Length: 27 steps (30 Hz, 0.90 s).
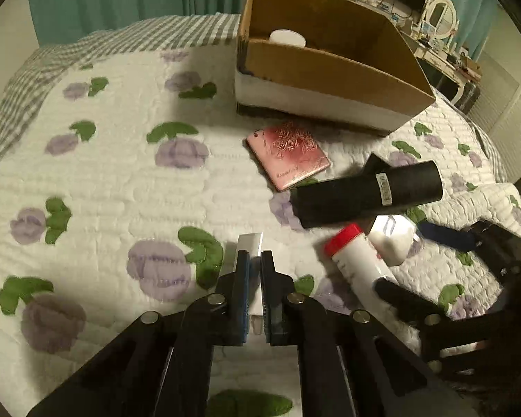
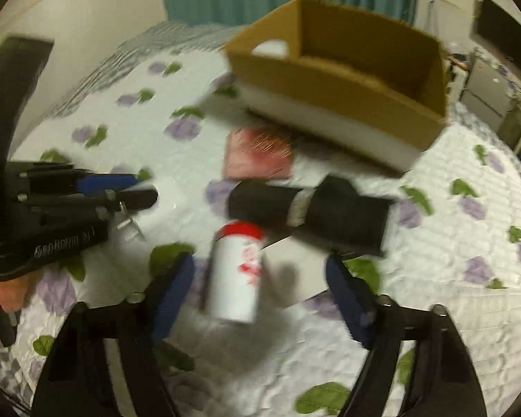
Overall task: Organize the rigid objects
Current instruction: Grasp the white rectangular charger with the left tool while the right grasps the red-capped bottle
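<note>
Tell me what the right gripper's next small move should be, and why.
Probably close the right gripper on the white bottle with the red cap. Its blue-padded fingers stand wide open on either side of the bottle, which lies on the flowered quilt. The left gripper is already shut on a thin white box, and the open cardboard box waits beyond.

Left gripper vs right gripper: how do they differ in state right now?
The left gripper is shut on a thin flat white box; the right gripper is open, gripping nothing. The left points at bare quilt; the right straddles a white bottle with a red cap lying between its fingers, not visibly touching. Both have black frames with blue pads, over the floral quilted bed.
</note>
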Motion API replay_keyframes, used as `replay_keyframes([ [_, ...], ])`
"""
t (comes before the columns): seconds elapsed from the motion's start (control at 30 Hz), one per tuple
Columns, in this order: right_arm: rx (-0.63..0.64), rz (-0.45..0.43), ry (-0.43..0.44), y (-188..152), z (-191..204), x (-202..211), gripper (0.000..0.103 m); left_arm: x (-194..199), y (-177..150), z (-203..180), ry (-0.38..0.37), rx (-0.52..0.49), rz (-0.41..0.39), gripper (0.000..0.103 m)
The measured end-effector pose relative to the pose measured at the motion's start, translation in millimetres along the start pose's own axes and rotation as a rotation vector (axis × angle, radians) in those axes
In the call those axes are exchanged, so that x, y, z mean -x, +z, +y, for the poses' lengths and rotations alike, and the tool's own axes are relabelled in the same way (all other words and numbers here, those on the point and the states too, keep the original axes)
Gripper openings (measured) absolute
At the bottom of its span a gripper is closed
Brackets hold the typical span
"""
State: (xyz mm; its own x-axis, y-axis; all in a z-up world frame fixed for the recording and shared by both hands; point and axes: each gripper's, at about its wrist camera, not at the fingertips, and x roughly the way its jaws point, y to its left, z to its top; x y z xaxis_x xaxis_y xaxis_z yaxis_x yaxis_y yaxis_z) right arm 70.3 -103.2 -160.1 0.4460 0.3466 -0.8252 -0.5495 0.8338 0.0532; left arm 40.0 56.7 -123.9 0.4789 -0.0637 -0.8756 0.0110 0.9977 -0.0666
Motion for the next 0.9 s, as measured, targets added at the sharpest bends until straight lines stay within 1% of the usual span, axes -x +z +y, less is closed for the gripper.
replay_keyframes([
  [0.07,0.022,0.036,0.018,-3,9,-10,0.065,-4,-3,4,-0.001,0.008,0.017,0.007],
  [0.13,0.032,0.072,0.015,-6,14,-21,0.057,-8,-6,8,-0.006,0.019,0.03,0.007],
  [0.17,0.029,0.087,0.019,-7,15,-26,0.05,-8,-7,7,-0.012,0.015,0.027,0.007],
  [0.2,0.022,0.105,0.026,-7,15,-31,0.049,-8,-7,7,-0.012,0.012,0.025,0.011],
  [0.23,0.014,0.113,0.032,-8,15,-34,0.049,-8,-8,7,-0.015,0.012,0.027,0.013],
  [0.27,0.003,0.126,0.043,-7,14,-39,0.049,-9,-8,8,-0.022,0.012,0.027,0.017],
  [0.33,-0.024,0.163,0.061,-7,11,-51,0.049,-12,-9,8,-0.031,0.014,0.039,0.036],
  [0.37,-0.037,0.175,0.07,-7,10,-56,0.048,-15,-10,8,-0.015,0.015,0.049,0.053],
  [0.4,-0.04,0.18,0.075,-7,10,-60,0.048,-16,-11,9,-0.01,0.014,0.054,0.055],
  [0.47,-0.04,0.185,0.073,-6,11,-65,0.048,-18,-12,7,-0.018,0.008,0.058,0.055],
  [0.53,-0.05,0.178,0.078,-5,10,-66,0.045,-21,-12,3,-0.023,-0.008,0.061,0.055],
  [0.57,-0.052,0.168,0.066,-5,8,-65,0.036,-24,-12,1,-0.018,-0.019,0.062,0.055],
  [0.63,-0.061,0.149,0.081,-4,5,-59,0.036,-29,-12,-5,-0.009,-0.044,0.063,0.055],
  [0.67,-0.055,0.137,0.071,-4,4,-54,0.036,-30,-11,-6,-0.008,-0.049,0.064,0.055],
  [0.7,-0.03,0.116,0.035,-4,6,-48,0.036,-32,-11,-7,-0.008,-0.051,0.068,0.055],
  [0.73,-0.022,0.107,0.029,-3,6,-45,0.036,-35,-11,-10,-0.006,-0.06,0.074,0.055],
  [0.83,-0.01,0.064,0.023,1,6,-31,0.036,-45,-12,-22,0.048,-0.122,0.091,0.055],
  [0.87,-0.003,0.047,0.007,2,6,-27,0.036,-46,-12,-26,0.068,-0.141,0.089,0.053],
  [0.9,0.001,0.03,-0.009,3,5,-22,0.036,-46,-13,-29,0.078,-0.155,0.082,0.041],
])
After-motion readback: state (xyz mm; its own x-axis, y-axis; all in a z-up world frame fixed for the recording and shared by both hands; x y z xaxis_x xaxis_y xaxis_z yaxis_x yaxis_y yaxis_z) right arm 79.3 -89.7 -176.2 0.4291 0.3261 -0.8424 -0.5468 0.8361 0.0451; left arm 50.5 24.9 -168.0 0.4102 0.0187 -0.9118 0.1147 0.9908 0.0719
